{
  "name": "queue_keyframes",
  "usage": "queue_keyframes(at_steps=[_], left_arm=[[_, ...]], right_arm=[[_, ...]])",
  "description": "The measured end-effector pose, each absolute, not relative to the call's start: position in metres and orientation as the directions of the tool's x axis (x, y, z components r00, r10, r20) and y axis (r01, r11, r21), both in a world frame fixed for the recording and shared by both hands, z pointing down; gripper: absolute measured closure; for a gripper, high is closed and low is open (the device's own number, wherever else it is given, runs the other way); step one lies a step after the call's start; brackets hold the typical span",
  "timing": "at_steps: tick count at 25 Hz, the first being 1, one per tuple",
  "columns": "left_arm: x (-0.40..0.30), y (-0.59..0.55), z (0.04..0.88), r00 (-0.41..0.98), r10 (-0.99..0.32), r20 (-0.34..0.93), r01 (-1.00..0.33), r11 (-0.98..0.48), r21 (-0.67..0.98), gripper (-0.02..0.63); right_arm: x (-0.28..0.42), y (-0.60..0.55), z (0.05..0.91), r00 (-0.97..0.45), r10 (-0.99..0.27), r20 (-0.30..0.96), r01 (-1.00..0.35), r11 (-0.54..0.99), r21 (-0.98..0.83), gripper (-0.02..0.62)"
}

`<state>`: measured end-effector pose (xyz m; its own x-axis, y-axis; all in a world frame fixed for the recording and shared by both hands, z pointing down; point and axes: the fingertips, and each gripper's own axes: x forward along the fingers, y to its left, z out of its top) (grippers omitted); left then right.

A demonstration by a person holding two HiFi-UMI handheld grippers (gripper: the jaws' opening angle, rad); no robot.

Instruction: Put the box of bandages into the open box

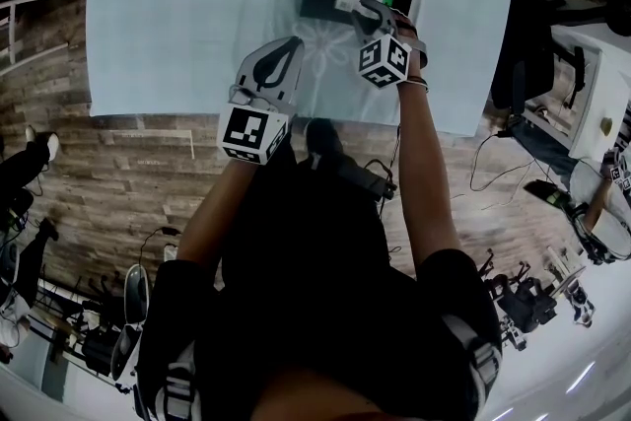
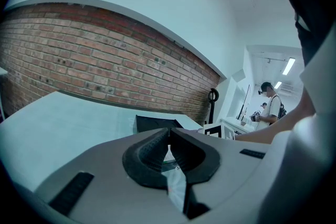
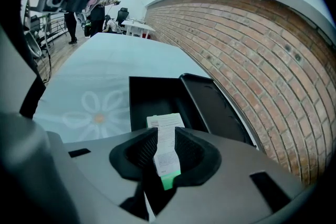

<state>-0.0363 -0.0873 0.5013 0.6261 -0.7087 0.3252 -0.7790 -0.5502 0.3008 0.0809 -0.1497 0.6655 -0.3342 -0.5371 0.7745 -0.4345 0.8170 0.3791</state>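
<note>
Pinching the box of bandages [image 3: 164, 136], the right gripper [image 3: 166, 140] hangs at six o'clock of the open box [image 3: 149, 96]; the left gripper [image 2: 169, 135] is pressed together, empty.

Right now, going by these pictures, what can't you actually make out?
- Print on the box of bandages: too small and soft in the right gripper view.
- Inside of the open box: black and featureless in that view. In the head view the right gripper covers part of it.
- Left gripper view: the left gripper hides most of the open box.
</note>
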Motion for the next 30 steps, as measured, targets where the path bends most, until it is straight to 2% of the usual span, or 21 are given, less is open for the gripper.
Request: queue_keyframes(at_steps=[8, 11, 14, 16, 23, 30], left_arm=[[-0.033, -0.085, 0.487, 0.620, -0.721, 0.310, -0.784, -0.556, 0.277, 0.566], [-0.030, -0.082, 0.481, 0.624, -0.722, 0.299, -0.781, -0.562, 0.272, 0.568], [-0.023, -0.075, 0.471, 0.634, -0.718, 0.286, -0.773, -0.572, 0.275, 0.568], [-0.018, -0.070, 0.463, 0.643, -0.715, 0.273, -0.765, -0.585, 0.270, 0.568], [-0.002, -0.047, 0.434, 0.668, -0.706, 0.235, -0.744, -0.622, 0.245, 0.566], [0.006, -0.029, 0.425, 0.669, -0.708, 0.229, -0.744, -0.635, 0.211, 0.568]], right_arm=[[0.087, -0.151, 0.635, -0.365, -0.600, 0.712, -0.540, 0.759, 0.363, 0.497], [0.096, -0.156, 0.601, -0.371, -0.684, 0.628, -0.688, 0.657, 0.308, 0.522], [0.113, -0.150, 0.557, -0.362, -0.780, 0.511, -0.853, 0.498, 0.156, 0.538], [0.123, -0.141, 0.530, -0.342, -0.829, 0.443, -0.910, 0.409, 0.064, 0.548], [0.135, -0.095, 0.466, -0.305, -0.902, 0.305, -0.952, 0.282, -0.118, 0.560], [0.136, -0.045, 0.447, -0.274, -0.922, 0.273, -0.958, 0.236, -0.164, 0.559]])
